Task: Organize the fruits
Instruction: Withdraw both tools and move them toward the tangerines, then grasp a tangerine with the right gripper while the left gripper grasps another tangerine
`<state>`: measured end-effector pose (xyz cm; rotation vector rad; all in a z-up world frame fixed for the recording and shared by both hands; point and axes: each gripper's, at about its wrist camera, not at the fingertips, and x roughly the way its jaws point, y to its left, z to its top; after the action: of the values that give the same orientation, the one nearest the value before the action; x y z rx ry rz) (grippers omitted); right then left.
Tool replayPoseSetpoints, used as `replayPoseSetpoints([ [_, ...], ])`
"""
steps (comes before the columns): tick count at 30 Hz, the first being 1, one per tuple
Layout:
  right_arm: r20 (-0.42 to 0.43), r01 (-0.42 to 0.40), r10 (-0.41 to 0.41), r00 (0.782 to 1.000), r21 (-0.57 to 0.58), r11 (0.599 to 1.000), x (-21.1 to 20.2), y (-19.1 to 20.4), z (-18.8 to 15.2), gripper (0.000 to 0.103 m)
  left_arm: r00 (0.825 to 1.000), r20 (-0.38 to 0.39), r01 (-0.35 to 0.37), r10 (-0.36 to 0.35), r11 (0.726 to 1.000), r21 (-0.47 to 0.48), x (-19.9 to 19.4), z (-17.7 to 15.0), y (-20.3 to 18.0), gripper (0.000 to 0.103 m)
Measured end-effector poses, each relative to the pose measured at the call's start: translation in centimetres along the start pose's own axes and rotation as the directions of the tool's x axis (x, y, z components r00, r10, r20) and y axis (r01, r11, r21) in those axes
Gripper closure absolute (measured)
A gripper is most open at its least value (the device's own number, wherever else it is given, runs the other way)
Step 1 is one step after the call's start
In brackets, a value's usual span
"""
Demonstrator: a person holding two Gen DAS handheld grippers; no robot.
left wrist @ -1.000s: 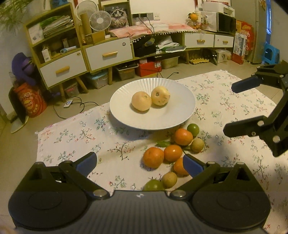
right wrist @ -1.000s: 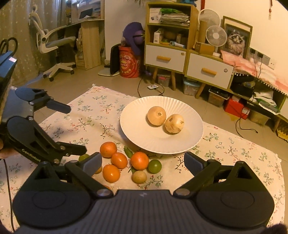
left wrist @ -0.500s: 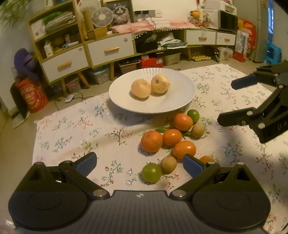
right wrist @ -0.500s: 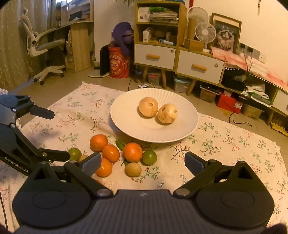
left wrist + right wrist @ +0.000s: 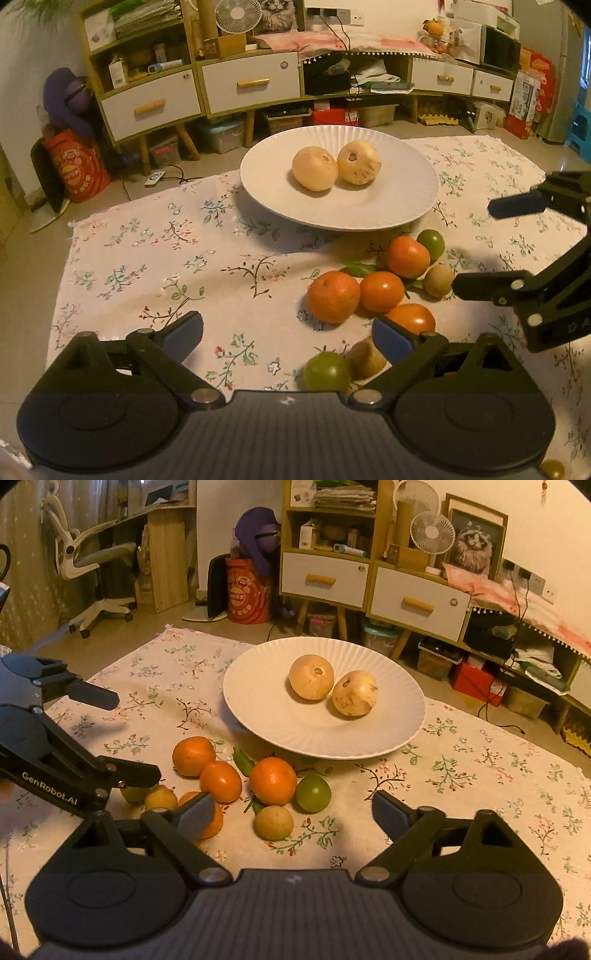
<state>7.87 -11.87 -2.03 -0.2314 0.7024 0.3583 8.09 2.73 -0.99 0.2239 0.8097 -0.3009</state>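
A lived-in room under warm light: a low cabinet [image 5: 369,579] with white drawers and wooden handles runs along the wall, with a white fan [image 5: 432,533] and a framed cat picture [image 5: 474,544] on top. A red tub [image 5: 245,594] with writing too blurred to read stands beside it, and a white office chair [image 5: 92,561] is at the left of the right wrist view.

A floral cloth [image 5: 166,258] is spread on the floor. On it stands a white plate [image 5: 399,199] holding two pale round fruits [image 5: 314,168] that touch each other.

Just in front of the plate lies a cluster of loose fruit on the cloth: four oranges [image 5: 333,296] packed together, a green fruit [image 5: 431,239] nearest the plate rim, another green one [image 5: 327,371] at the near end, and small tan fruits [image 5: 437,280] among them, with a green leaf [image 5: 243,760] tucked between the oranges.

The left tool [image 5: 288,334] hangs low over the cloth, its jaws wide apart and closing, with nothing clamped; its right fingertip sits in front of the nearest orange. The right tool [image 5: 293,810] also has its jaws apart and closing, a tan fruit lying on the cloth between them but untouched. In the right wrist view the left tool's side reads "GenRobot.AI".
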Motion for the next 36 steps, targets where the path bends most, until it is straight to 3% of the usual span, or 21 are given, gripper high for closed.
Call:
replayPoseSetpoints([
  [3,-0.018,-0.011,0.011,1.0,0.007,1.0,0.5,-0.2,0.0,0.029,1.0,-0.017,0.019,-0.02,1.0,-0.02,0.5,0.3,0.1,0.028],
  [9,-0.044,-0.042,0.042,0.998,0.014,0.999,1.2,-0.4,0.0,0.042,0.998,-0.039,0.054,-0.056,0.998,-0.039,1.7,0.7,0.0,0.039],
  [22,-0.032,-0.114,0.117,0.993,0.088,0.99,2.1,-1.0,1.1,0.058,0.99,-0.053,0.122,-0.127,0.989,-0.087,3.1,1.2,0.1,0.06],
  [26,-0.034,-0.13,0.134,0.99,0.1,0.986,2.4,-0.8,1.3,0.063,0.989,-0.049,0.134,-0.139,0.986,-0.104,3.3,1.3,0.2,0.062],
  [36,-0.057,-0.121,0.126,0.99,0.085,0.989,2.7,-0.2,1.4,0.063,0.988,-0.038,0.141,-0.148,0.978,-0.152,3.9,1.6,0.6,0.063],
])
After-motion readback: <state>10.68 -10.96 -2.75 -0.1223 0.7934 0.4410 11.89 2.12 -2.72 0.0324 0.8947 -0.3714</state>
